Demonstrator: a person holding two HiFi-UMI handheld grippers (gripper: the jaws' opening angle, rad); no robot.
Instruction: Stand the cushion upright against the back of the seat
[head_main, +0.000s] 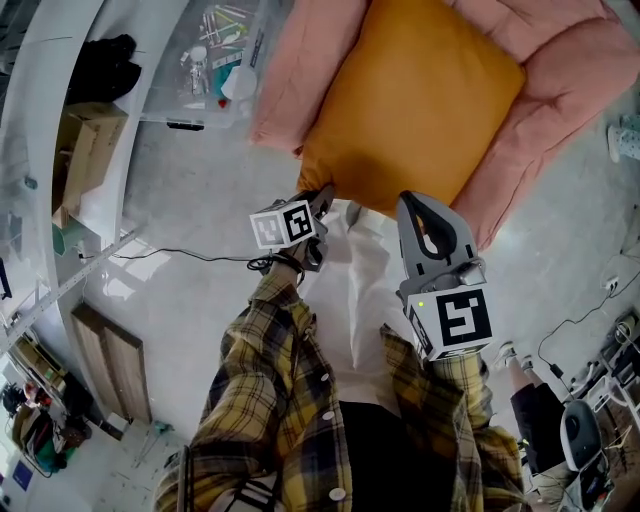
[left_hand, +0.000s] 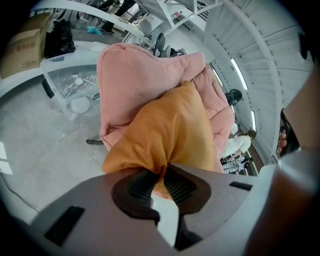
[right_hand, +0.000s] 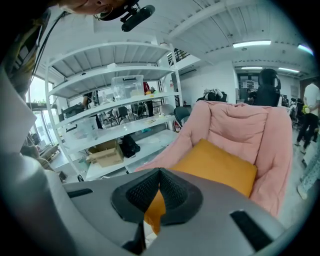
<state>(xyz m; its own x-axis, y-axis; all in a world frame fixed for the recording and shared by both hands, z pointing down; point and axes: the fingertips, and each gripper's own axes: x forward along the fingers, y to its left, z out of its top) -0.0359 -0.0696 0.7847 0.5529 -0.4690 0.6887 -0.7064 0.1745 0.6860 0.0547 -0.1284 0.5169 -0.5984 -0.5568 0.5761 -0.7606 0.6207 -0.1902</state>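
With the cushion (head_main: 415, 100) lying on the seat (head_main: 560, 90) by its front edge, the left gripper (head_main: 324, 193) is clamped on only its near corner and the right gripper (head_main: 418, 205) on its near edge, so the thin fabric could slip free when tipped up.

An orange cushion (head_main: 415, 105) is lying on the pink seat (head_main: 560, 110) at the far side. A person in yellow plaid sleeves (head_main: 265, 400) is reaching both grippers to its near edge. The left gripper (head_main: 324, 194) is meeting the near left corner, and the right gripper (head_main: 409, 203) is touching the edge just to the right. A clear plastic bin (head_main: 205, 60) is sitting far left, beside the seat.
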